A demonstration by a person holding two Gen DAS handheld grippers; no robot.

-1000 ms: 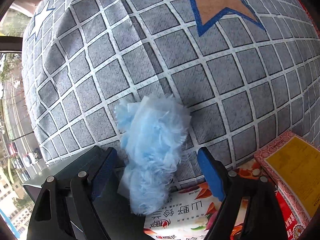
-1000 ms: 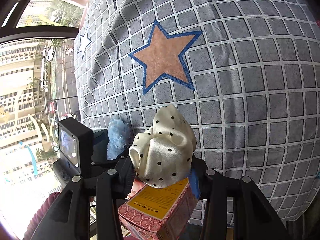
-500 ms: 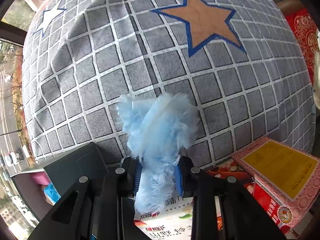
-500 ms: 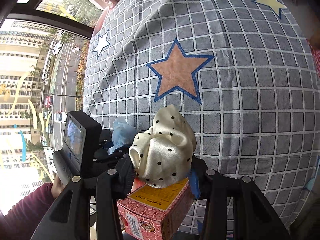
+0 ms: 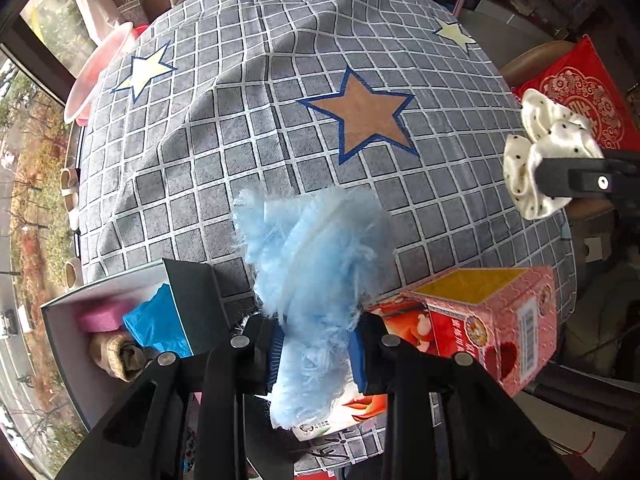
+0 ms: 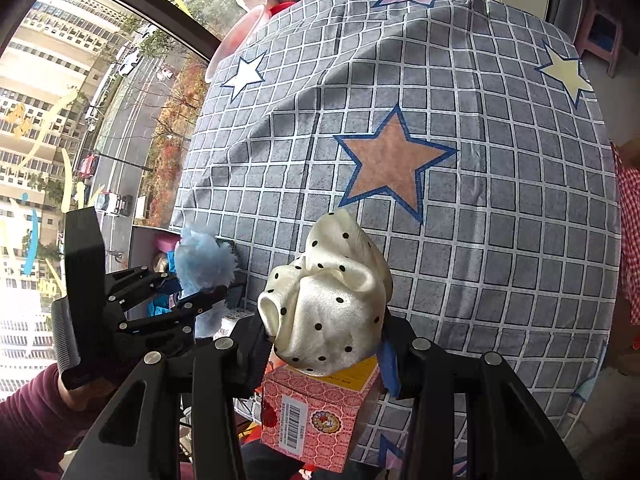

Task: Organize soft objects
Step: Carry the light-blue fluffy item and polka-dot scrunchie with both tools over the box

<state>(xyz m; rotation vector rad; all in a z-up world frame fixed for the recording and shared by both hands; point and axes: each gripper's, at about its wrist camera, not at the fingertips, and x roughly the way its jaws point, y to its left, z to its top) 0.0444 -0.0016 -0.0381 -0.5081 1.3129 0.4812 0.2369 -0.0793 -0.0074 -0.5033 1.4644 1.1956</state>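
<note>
Both grippers point steeply down: left gripper [image 5: 316, 354] clamps blue fluff [image 5: 316, 256], right gripper [image 6: 326, 346] dotted scrunchie [image 6: 328, 300].

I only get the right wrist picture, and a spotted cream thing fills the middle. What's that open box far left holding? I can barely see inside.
Observer: The left wrist view looks into the open box: a pink piece, a bright blue piece and a tan bundle.
Operator: And that fluffy blue tuft?
Observer: The left gripper is shut on the fluffy blue piece, blue pads pressing both sides.
Operator: Anything behind my cream thing?
Observer: Beyond the cream polka-dot scrunchie in the right gripper lies a red patterned cushion.
</note>
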